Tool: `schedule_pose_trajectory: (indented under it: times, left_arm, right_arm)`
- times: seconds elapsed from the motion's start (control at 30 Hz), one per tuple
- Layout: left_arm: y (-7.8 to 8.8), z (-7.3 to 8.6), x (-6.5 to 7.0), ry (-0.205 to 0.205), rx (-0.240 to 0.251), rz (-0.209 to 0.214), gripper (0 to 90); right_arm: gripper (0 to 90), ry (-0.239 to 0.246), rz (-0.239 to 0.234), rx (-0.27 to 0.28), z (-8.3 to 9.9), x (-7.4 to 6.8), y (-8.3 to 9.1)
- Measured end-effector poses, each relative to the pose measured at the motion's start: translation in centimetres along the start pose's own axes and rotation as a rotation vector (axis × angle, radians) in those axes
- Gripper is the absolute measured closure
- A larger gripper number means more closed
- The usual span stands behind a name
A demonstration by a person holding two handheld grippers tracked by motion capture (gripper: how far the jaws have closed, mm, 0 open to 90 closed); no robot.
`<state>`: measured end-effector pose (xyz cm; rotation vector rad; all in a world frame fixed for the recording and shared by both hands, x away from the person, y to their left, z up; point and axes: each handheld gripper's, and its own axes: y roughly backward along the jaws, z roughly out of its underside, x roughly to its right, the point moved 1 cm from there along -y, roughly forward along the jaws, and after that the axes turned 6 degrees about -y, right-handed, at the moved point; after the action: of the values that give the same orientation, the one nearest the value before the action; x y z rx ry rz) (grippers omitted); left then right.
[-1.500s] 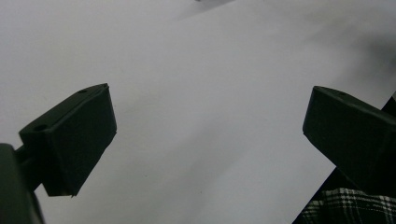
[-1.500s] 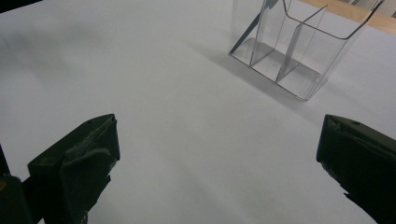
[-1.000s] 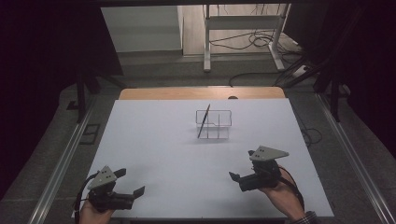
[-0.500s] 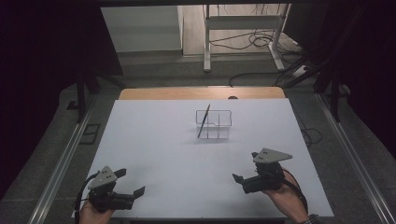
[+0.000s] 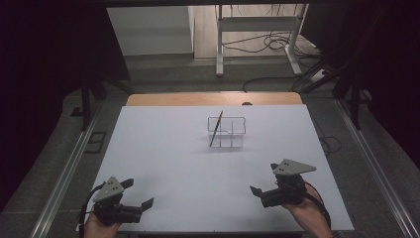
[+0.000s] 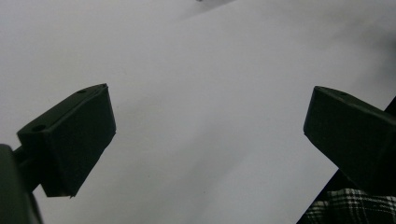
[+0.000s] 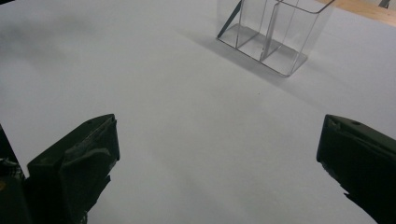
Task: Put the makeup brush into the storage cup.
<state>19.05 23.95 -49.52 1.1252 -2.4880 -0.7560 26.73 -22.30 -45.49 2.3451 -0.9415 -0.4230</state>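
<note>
A clear acrylic holder (image 5: 228, 132) with several compartments stands on the far middle of the white table (image 5: 163, 148). A thin dark stick (image 5: 216, 128) leans in its left compartment. My left gripper (image 5: 138, 193) rests at the near left edge, open and empty; its jaws (image 6: 208, 126) stand wide apart over bare white surface. At the near right, my right gripper (image 5: 264, 179) is open too and holds nothing. The right gripper view shows its jaws (image 7: 219, 158) spread, with the holder (image 7: 275, 35) and stick (image 7: 229, 19) well ahead.
A strip of wooden tabletop (image 5: 213, 98) shows beyond the white sheet. Metal rails (image 5: 64, 173) run along both sides of the table. A white stand (image 5: 257, 29) and floor cables (image 5: 267, 44) lie behind it.
My right gripper has drifted a little to the right and toward the near edge. The left gripper, holder and stick have stayed put.
</note>
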Motion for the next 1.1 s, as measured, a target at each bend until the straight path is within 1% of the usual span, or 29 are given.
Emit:
schedule_pose_trajectory:
  times: [0.23, 0.57, 0.77, 0.9, 1.03, 1.1]
  left_arm:
    - [0.1, 0.0, -0.1, 0.003, 0.004, -0.004, 2.8]
    - [0.4, 0.2, -0.4, 0.005, 0.004, -0.024, 2.9]
    - [0.5, 0.3, -0.5, 0.002, 0.005, -0.033, 2.8]
    - [0.5, 0.3, -0.5, 0.0, 0.008, -0.036, 2.8]
    - [0.5, 0.3, -0.5, 0.0, 0.012, -0.041, 2.7]
    - [0.5, 0.3, -0.5, -0.001, 0.012, -0.042, 2.7]
  right_arm:
    - [0.0, 0.0, 0.011, 0.001, 0.4, 0.1, 0.4]
    - [0.0, 0.002, 0.03, -0.002, 1.0, 0.4, 1.0]
    - [0.0, -0.017, 0.038, 0.0, 1.3, 0.6, 1.3]
    - [0.0, -0.02, 0.049, -0.002, 1.6, 0.6, 1.5]
    - [0.0, -0.016, 0.059, -0.006, 1.8, 0.7, 1.6]
    - [0.0, -0.005, 0.066, -0.005, 1.8, 0.8, 1.8]
